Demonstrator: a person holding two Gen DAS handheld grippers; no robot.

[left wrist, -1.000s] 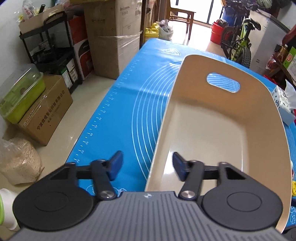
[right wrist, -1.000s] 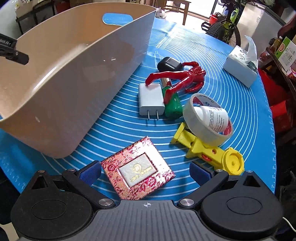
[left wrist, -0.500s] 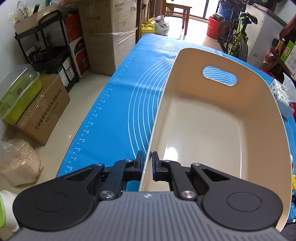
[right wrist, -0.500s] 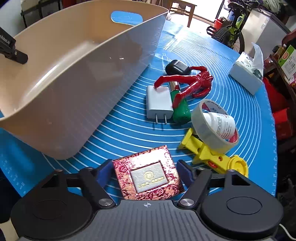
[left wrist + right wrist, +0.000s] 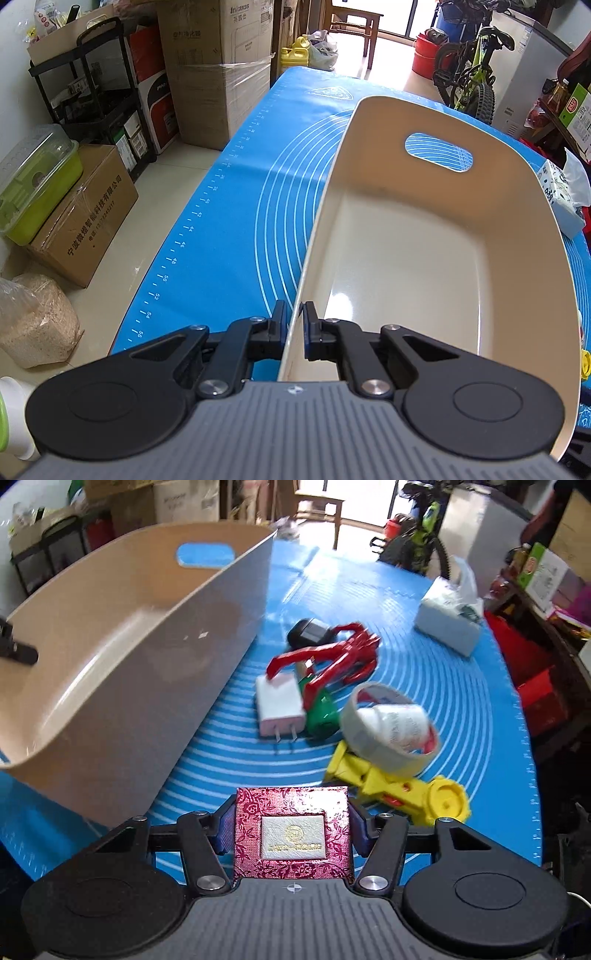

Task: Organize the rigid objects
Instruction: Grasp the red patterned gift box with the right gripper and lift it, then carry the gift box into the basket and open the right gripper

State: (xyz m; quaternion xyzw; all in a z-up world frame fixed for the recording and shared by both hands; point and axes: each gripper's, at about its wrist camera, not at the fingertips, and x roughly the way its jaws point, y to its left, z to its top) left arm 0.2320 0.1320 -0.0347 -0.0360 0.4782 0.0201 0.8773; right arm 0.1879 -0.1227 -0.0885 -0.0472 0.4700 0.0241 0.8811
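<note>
My left gripper (image 5: 294, 328) is shut on the near rim of the beige bin (image 5: 413, 266), one finger outside the wall and one inside. The bin is empty and also fills the left of the right wrist view (image 5: 122, 653). My right gripper (image 5: 291, 825) is shut on a red patterned box (image 5: 291, 836) and holds it above the blue mat (image 5: 461, 709). Beyond it lie a white charger (image 5: 279, 703), a green object (image 5: 322, 712), a red clamp (image 5: 332, 657), a black object (image 5: 309, 633), a tape roll (image 5: 388, 729) and a yellow tool (image 5: 402, 794).
A tissue pack (image 5: 448, 622) sits at the mat's far right. The floor left of the table holds cardboard boxes (image 5: 88, 214), a black shelf (image 5: 99, 88) and a grain bag (image 5: 35, 321). A bicycle (image 5: 469, 77) stands beyond the table.
My left gripper closed on the bin's near rim. My right gripper closed on the red patterned box and lifted it off the mat.
</note>
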